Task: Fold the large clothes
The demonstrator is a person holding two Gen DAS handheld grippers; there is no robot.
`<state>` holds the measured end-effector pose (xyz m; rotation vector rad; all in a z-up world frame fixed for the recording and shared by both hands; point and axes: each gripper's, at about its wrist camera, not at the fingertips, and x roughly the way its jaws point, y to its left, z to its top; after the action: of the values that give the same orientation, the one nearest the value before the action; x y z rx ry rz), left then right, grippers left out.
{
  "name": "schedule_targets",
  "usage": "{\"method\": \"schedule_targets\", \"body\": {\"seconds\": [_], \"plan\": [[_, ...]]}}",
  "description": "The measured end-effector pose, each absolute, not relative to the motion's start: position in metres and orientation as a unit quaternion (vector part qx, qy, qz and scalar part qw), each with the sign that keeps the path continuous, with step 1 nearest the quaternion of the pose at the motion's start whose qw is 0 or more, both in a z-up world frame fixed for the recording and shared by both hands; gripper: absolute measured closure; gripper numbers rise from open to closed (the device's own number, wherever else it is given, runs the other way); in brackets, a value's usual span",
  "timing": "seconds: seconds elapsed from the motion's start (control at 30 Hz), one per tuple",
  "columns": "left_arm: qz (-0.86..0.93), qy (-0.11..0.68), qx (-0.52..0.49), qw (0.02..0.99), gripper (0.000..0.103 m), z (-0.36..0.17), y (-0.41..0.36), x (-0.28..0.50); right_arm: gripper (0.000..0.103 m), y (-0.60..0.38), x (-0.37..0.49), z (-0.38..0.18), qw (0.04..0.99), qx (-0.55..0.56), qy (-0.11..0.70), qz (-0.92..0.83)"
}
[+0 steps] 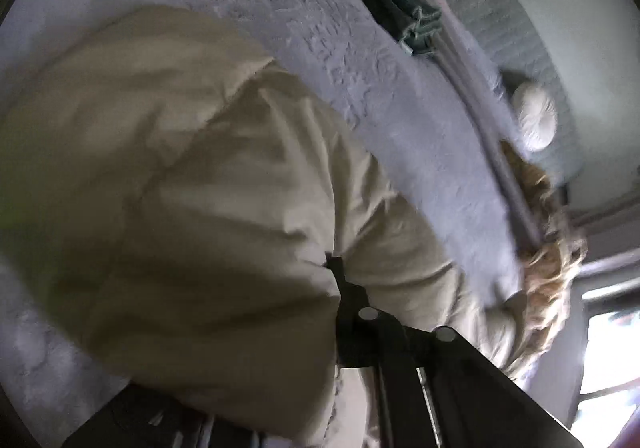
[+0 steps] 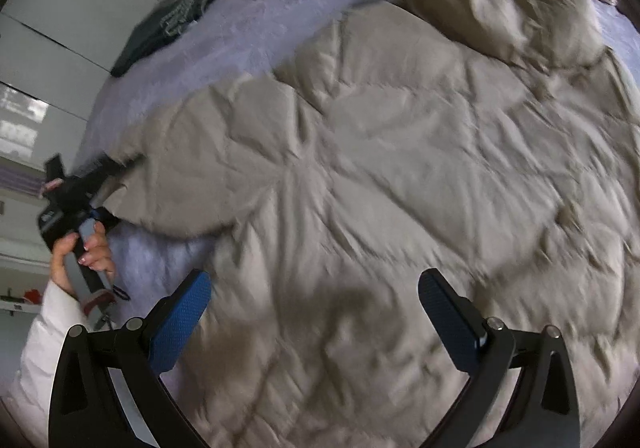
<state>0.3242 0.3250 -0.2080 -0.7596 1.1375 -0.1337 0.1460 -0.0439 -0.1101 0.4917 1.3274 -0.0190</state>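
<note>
bare bedspread [image 2: 248,28] left, coat [image 2: 400,168] blocking centre

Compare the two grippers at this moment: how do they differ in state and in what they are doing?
The left gripper is shut on the beige coat, pinching its edge; the right gripper is open, holding nothing. The left touches cloth, while the right hangs above the coat. Both are black, two-fingered, over the bed.

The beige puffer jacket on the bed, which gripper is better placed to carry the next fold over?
Probably the left gripper: it is shut on the beige puffer jacket at its edge. The right gripper hangs open above the jacket, holding nothing.
</note>
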Motion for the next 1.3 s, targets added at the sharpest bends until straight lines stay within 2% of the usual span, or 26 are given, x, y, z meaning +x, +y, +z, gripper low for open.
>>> {"method": "schedule_targets", "body": {"seconds": [0.07, 0.1, 0.13, 0.2, 0.3, 0.5, 0.73, 0.77, 0.93, 1.03, 1.17, 1.23, 1.3], "plan": [[-0.047, 0.511, -0.318, 0.797, 0.095, -0.194, 0.325, 0.325, 0.003, -0.038, 0.158, -0.110, 0.765, 0.242, 0.597, 0.002], [-0.043, 0.502, -0.291, 0.813, 0.095, -0.183, 0.321, 0.322, 0.016, -0.036, 0.167, -0.113, 0.768, 0.257, 0.587, 0.008], [-0.043, 0.496, -0.267, 0.825, 0.095, -0.174, 0.317, 0.320, 0.051, -0.034, 0.172, -0.114, 0.769, 0.265, 0.581, 0.010], [-0.045, 0.481, -0.220, 0.848, 0.095, -0.153, 0.304, 0.314, 0.092, -0.029, 0.187, -0.125, 0.763, 0.285, 0.580, 0.014], [-0.069, 0.450, -0.171, 0.874, 0.095, -0.117, 0.289, 0.306, 0.093, -0.019, 0.207, -0.147, 0.751, 0.333, 0.570, 0.036], [-0.176, 0.416, -0.135, 0.882, 0.095, -0.061, 0.231, 0.292, 0.095, 0.012, 0.221, -0.198, 0.727, 0.354, 0.585, 0.066], [-0.316, 0.396, -0.080, 0.859, 0.095, -0.026, 0.105, 0.263, 0.095, 0.002, 0.218, -0.200, 0.709, 0.363, 0.597, 0.100], [-0.329, 0.396, -0.071, 0.854, 0.095, -0.024, 0.085, 0.250, 0.095, -0.009, 0.211, -0.194, 0.715, 0.379, 0.576, 0.115], [-0.387, 0.411, 0.003, 0.826, 0.095, -0.050, -0.016, 0.201, 0.095, -0.098, 0.159, -0.159, 0.750, 0.384, 0.538, 0.038], [-0.386, 0.445, 0.076, 0.804, 0.095, -0.094, -0.071, 0.182, 0.095, -0.153, 0.129, -0.147, 0.765, 0.371, 0.526, -0.024], [-0.352, 0.475, 0.158, 0.791, 0.094, -0.146, -0.101, 0.165, 0.094, -0.200, 0.105, -0.153, 0.759, 0.367, 0.533, -0.072], [-0.347, 0.458, 0.176, 0.799, 0.086, -0.151, -0.095, 0.155, 0.094, -0.213, 0.097, -0.160, 0.752, 0.374, 0.537, -0.084], [-0.357, 0.457, 0.175, 0.796, 0.038, -0.144, -0.089, 0.153, 0.094, -0.220, 0.096, -0.168, 0.748, 0.383, 0.535, -0.087]]}}
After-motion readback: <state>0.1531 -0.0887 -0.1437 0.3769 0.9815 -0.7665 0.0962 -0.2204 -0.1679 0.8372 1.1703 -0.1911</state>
